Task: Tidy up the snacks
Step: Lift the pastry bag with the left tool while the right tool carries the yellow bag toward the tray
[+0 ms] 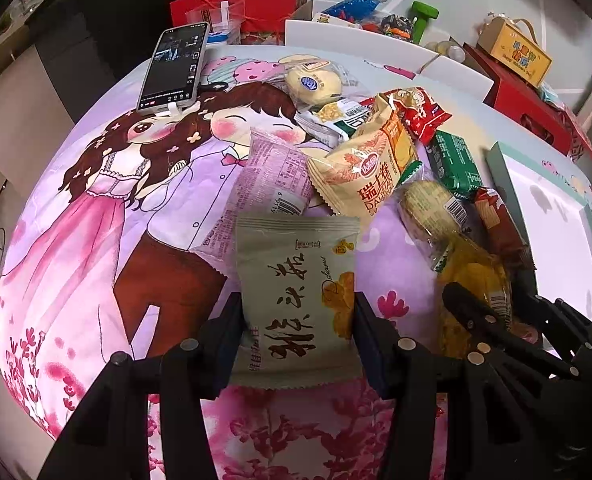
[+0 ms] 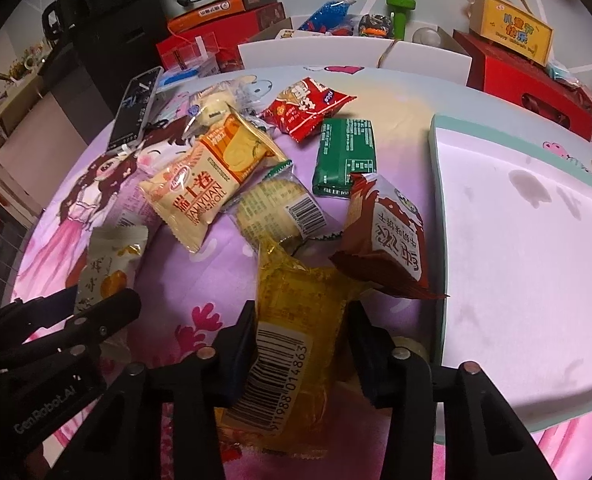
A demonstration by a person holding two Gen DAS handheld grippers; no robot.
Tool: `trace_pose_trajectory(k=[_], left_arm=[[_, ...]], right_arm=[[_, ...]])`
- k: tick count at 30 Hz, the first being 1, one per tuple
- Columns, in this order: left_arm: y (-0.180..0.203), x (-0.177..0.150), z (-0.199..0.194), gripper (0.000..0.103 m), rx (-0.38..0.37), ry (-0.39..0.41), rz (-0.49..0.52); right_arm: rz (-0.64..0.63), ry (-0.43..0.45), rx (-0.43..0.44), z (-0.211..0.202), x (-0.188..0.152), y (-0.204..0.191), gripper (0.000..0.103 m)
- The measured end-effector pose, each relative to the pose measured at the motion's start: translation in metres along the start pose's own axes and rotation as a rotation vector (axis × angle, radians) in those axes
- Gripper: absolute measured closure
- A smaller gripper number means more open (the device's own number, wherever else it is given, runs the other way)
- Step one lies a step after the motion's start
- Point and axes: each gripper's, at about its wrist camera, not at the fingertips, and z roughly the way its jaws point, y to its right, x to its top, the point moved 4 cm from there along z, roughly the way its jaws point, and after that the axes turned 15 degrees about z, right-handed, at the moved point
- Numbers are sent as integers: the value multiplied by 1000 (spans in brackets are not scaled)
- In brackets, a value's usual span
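Grey-green snack packet clamped in left tool; yellow snack packet clamped in right tool. Both low over cartoon-printed surface, beside loose snack pile and white tray.

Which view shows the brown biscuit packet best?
The right wrist view: the brown biscuit packet lies unobstructed, label readable, beside the tray. In the left wrist view the same packet appears small, edge-on and squeezed among other snacks.

Left gripper, right gripper: fingers clamped.
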Motion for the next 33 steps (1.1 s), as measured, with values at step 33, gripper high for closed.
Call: trace_pose_trajectory(k=[33], left_arm=[[60,51,-39,49,-48,97,119]], right_arm=[[289,201,-7,-94,59,111,59]])
